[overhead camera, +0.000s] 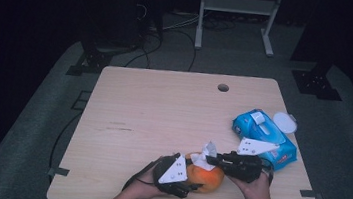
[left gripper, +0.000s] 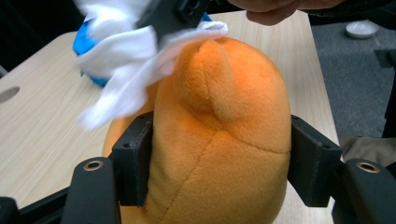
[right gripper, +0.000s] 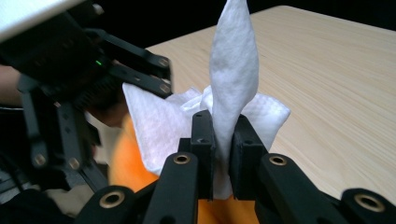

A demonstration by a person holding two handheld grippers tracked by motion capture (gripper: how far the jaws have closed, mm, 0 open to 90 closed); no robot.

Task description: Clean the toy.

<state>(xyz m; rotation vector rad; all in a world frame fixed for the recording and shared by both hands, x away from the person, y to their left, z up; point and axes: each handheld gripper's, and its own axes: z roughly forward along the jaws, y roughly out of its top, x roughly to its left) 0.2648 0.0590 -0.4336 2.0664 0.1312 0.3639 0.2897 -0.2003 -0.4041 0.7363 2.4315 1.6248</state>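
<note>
Left jaws: pinching the sides of an orange plush toy, soft, light, squashy; hold mid-body. Right jaws: pressed together on a white wipe, limp, flimsy, draped atop the toy. Both near counter's front edge.

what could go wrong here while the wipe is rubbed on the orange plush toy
The right tongs pinch only a narrow fold of the white wipe, so it could slip out mid-rub. The left tongs squeeze the soft orange plush toy, which could squirm or twist loose under pressure. The toy sits close to the table's near edge and might fall off.
</note>
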